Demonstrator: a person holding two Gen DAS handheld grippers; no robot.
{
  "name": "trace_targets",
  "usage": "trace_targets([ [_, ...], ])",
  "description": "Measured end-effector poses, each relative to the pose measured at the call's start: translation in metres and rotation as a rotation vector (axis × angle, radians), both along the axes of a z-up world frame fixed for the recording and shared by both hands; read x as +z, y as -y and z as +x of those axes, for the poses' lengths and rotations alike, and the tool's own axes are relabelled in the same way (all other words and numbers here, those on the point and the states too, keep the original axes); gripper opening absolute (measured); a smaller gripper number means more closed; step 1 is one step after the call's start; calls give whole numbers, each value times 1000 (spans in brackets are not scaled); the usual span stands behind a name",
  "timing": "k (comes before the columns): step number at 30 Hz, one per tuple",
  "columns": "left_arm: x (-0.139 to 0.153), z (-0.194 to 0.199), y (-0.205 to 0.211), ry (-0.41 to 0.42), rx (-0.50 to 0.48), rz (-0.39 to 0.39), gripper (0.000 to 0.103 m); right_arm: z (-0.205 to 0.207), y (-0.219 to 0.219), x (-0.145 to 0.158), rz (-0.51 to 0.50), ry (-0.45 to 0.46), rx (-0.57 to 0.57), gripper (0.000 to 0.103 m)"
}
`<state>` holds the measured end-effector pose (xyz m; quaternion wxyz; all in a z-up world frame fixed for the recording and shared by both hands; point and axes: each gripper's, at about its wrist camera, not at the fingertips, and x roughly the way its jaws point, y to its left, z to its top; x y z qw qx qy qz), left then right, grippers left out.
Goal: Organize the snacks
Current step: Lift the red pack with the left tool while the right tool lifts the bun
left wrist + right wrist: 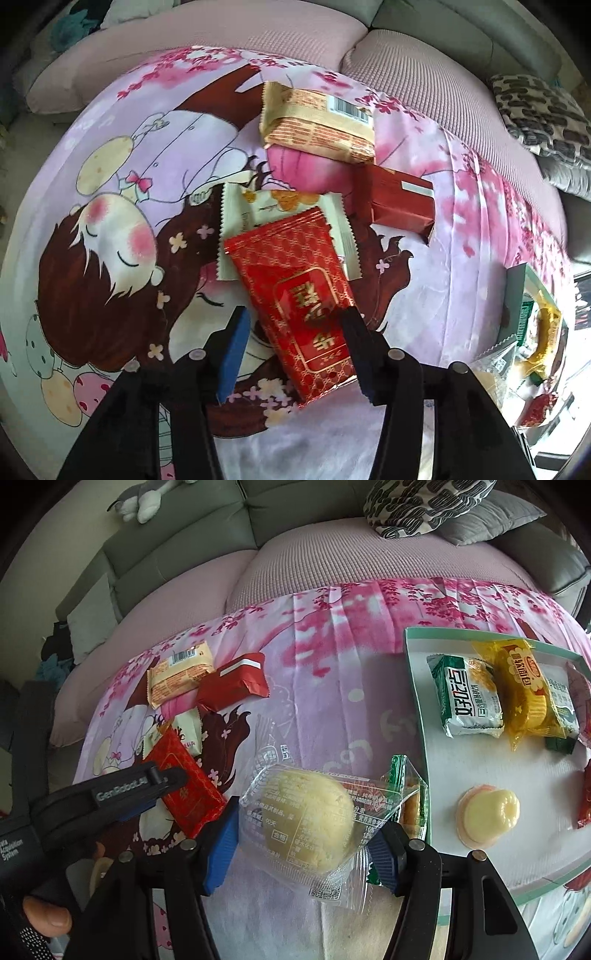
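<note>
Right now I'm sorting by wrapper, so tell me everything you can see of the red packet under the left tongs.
The red packet is a flat, glossy foil pouch with a gold lattice pattern, a framed panel of gold characters and crimped ends. It lies slanted on the printed cloth, its far end overlapping a cream packet. The left tongs straddle its near end, open, the right pad at its edge.

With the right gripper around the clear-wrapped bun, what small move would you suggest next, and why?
Probably carry the clear-wrapped bun, gripped between the right gripper's fingers, rightward over the tray rim and onto its bare floor near the jelly cup; other snacks already lie there.
</note>
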<state>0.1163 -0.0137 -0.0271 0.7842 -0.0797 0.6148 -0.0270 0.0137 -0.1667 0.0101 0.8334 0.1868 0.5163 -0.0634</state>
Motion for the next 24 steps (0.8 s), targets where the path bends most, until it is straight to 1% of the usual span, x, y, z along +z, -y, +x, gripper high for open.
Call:
trace_targets([
  [1, -1, 1, 5, -1, -8, 14, 59, 0, 0, 0, -1, 1, 0, 66],
  [3, -3, 4, 12, -2, -19, 17, 62, -1, -1, 0, -10, 2, 5, 66],
  [7, -8, 8, 25, 3, -43, 51, 63, 1, -4, -1, -24, -1, 17, 66],
  [10, -10, 8, 27, 1, -51, 80, 63, 2, -6, -2, -32, -2, 22, 66],
  [11, -11, 7, 26, 1, -51, 86, 62, 2, -6, -2, -33, -3, 23, 66],
  [13, -10, 6, 23, 7, -45, 83, 58, 2, -6, -2, -33, -3, 23, 66],
  [16, -8, 2, 18, 11, -37, 97, 56, 1, -5, -2, -29, -3, 20, 66],
  [19, -7, -1, 15, 11, -29, 91, 54, 1, -3, -1, -25, -3, 15, 67],
  [24, 9, -12, 6, 40, -29, 77, 52, -1, -2, 1, -21, -3, 6, 67],
])
